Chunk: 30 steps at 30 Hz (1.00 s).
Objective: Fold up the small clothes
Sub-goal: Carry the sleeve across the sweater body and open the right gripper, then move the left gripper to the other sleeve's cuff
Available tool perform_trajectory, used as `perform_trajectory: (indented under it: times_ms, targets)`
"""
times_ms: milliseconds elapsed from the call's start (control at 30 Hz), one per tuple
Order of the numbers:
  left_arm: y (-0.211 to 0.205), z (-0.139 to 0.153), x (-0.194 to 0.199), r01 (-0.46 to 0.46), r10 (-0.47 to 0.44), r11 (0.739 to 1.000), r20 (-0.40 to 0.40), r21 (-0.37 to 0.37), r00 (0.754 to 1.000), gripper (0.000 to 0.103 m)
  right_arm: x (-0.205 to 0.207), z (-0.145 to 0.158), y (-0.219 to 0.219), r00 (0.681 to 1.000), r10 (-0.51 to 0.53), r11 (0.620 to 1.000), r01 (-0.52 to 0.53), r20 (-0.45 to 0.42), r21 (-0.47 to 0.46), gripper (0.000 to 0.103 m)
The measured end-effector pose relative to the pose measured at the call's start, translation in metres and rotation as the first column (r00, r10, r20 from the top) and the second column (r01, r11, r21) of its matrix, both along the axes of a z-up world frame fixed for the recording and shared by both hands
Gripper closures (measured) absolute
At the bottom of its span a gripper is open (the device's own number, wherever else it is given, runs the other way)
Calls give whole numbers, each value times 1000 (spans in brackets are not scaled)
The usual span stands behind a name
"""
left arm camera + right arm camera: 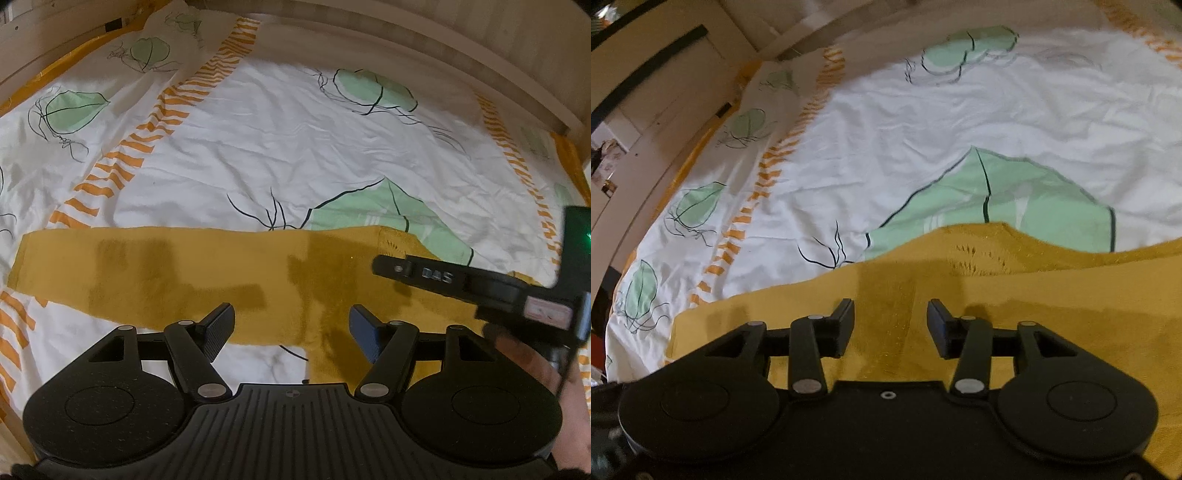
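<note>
A mustard-yellow knit garment (207, 269) lies flat on the bed, one long sleeve stretched out to the left. It also fills the lower part of the right wrist view (1052, 295), with its neckline near the middle. My left gripper (291, 325) is open and empty, hovering just above the garment's lower edge. My right gripper (891, 321) is open and empty, low over the garment near the collar. In the left wrist view the right gripper's fingers (424, 273) reach in from the right over the garment's shoulder.
The bed is covered by a white sheet (280, 147) with green leaf prints and orange striped bands. A pale wooden bed frame (461, 62) runs along the far side. Light wall panels (657, 92) stand to the left.
</note>
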<state>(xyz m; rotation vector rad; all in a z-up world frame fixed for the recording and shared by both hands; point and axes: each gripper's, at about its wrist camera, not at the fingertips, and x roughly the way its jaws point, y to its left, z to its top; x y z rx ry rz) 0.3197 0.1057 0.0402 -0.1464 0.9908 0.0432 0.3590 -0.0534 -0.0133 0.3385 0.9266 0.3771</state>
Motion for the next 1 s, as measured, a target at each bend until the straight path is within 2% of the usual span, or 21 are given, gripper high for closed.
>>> perform_trajectory:
  times_ms: [133, 267, 367, 533, 667, 767, 867, 1000]
  targets:
    - [3, -2, 3, -7, 7, 1000, -9, -1, 1000, 36, -11, 6, -21, 999, -8, 999, 9, 32, -43, 47]
    - [6, -7, 5, -12, 12, 1000, -23, -16, 1000, 36, -22, -1, -57, 998, -60, 991, 63, 33, -122, 47]
    - [10, -11, 5, -26, 25, 999, -36, -35, 999, 36, -31, -13, -91, 991, -128, 977, 130, 21, -172, 47]
    - [17, -17, 7, -57, 54, 996, -47, -66, 997, 36, -45, -35, -143, 968, -250, 931, 242, 5, -273, 46]
    - [16, -18, 6, -68, 67, 997, -27, -47, 997, 36, -53, -41, -164, 970, -242, 937, 237, 11, -257, 48]
    - [14, -16, 3, -71, 71, 997, 14, -37, 997, 36, -56, -36, -163, 978, -210, 934, 207, 21, -292, 45]
    - [15, -16, -2, -52, 56, 997, 66, -62, 996, 36, -68, -31, -166, 982, -181, 940, 187, 46, -286, 39]
    - [23, -23, -8, -14, 38, 984, 131, -177, 991, 36, -93, -27, -175, 977, -193, 933, 210, 88, -291, 24]
